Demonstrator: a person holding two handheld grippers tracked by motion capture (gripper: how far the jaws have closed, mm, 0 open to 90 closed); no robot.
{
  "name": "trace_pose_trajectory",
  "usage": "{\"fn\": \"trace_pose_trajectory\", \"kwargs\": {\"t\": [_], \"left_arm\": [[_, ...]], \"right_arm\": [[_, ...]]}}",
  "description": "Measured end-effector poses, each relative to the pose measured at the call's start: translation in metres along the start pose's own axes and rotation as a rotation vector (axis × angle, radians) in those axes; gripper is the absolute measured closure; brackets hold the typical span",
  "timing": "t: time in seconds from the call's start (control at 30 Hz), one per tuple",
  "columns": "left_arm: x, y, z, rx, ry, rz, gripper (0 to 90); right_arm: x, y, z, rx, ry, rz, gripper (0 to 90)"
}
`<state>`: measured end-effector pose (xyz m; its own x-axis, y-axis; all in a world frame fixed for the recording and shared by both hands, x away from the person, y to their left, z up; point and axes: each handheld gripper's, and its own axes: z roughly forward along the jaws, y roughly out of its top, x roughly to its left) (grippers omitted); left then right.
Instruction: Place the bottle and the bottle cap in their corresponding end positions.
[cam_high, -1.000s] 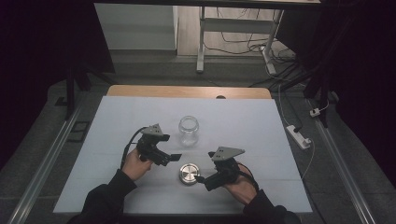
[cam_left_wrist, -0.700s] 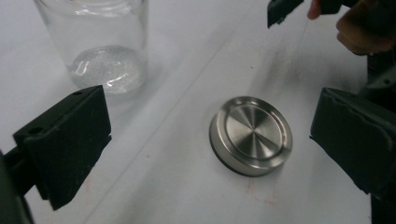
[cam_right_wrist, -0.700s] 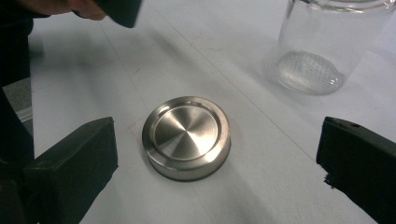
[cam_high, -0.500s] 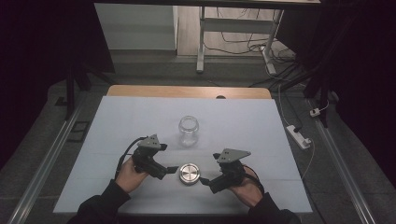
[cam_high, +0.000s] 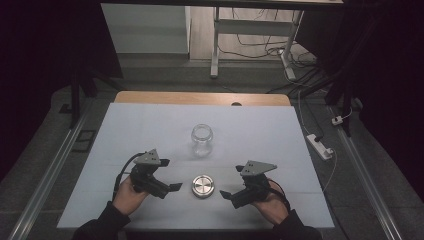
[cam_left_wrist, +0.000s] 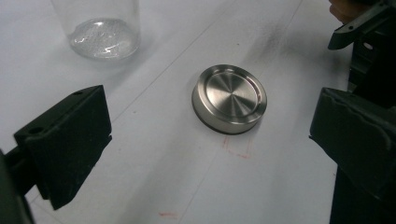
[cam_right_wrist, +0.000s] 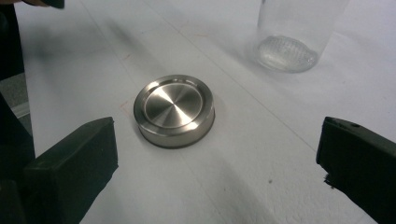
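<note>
the steel lid (cam_high: 203, 186) lies flat on the near counter (cam_high: 150, 125), in front of the open glass jar (cam_high: 202, 140), flanked by the left hand-held gripper (cam_high: 176, 187) and right hand-held gripper (cam_high: 225, 194), both wide open, seemingly ready to grasp it.

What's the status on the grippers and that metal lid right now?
Left gripper open, right gripper open, flanking the metal lid. Lid flat on table, untouched. Glass jar upright behind; nothing in the way.
</note>
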<state>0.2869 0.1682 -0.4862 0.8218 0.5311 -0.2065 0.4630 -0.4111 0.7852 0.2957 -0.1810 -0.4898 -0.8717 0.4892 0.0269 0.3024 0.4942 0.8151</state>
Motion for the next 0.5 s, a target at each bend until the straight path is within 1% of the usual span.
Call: {"fn": "trace_pose_trajectory", "kwargs": {"t": [0.13, 0.5], "left_arm": [[-0.002, -0.005, -0.007, -0.009, 0.006, -0.01, 0.0], [-0.004, -0.023, -0.027, -0.022, 0.039, -0.044, 0.3]], "right_arm": [[0.001, -0.002, -0.001, 0.015, -0.006, -0.009, 0.0], [0.0, -0.006, -0.007, 0.034, -0.025, -0.016, 0.0]]}}
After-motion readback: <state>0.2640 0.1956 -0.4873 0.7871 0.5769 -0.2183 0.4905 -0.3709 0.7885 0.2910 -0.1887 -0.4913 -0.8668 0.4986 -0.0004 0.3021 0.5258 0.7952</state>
